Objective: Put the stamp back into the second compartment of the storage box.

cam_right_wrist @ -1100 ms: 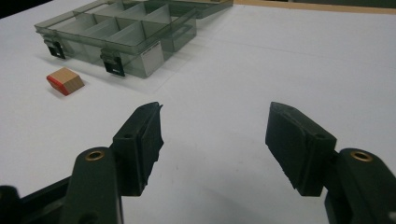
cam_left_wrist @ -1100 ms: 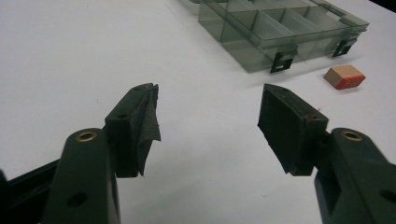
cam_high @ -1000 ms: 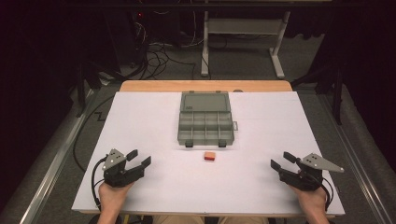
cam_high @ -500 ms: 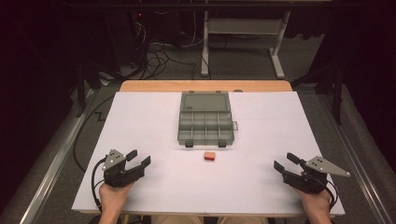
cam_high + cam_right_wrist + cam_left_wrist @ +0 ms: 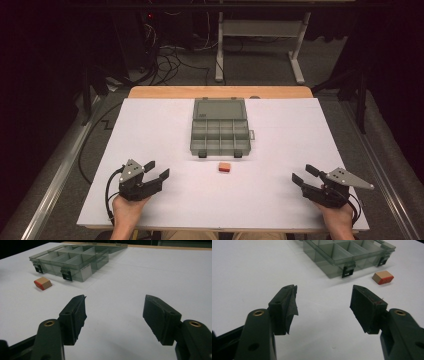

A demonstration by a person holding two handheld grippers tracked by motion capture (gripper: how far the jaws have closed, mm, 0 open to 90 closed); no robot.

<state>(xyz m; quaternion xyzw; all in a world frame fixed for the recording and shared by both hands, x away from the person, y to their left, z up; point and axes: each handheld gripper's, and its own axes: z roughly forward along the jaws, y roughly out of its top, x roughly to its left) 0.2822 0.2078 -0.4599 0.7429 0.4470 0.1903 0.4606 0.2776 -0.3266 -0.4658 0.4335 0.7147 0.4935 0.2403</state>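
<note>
Left gripper (image 5: pixel 154 170) & right gripper (image 5: pixel 302 174): jaws apart, empty, both well apart from block (image 5: pixel 224 167). Risk: small block skids toward box (image 5: pixel 220 127) if pinched off-centre.

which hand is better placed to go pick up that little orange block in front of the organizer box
Probably left. The left tool rests open on the white table and lies nearer the orange block than the right tool, also open. The block sits just before the open organizer box, slightly left of midway between them.
</note>
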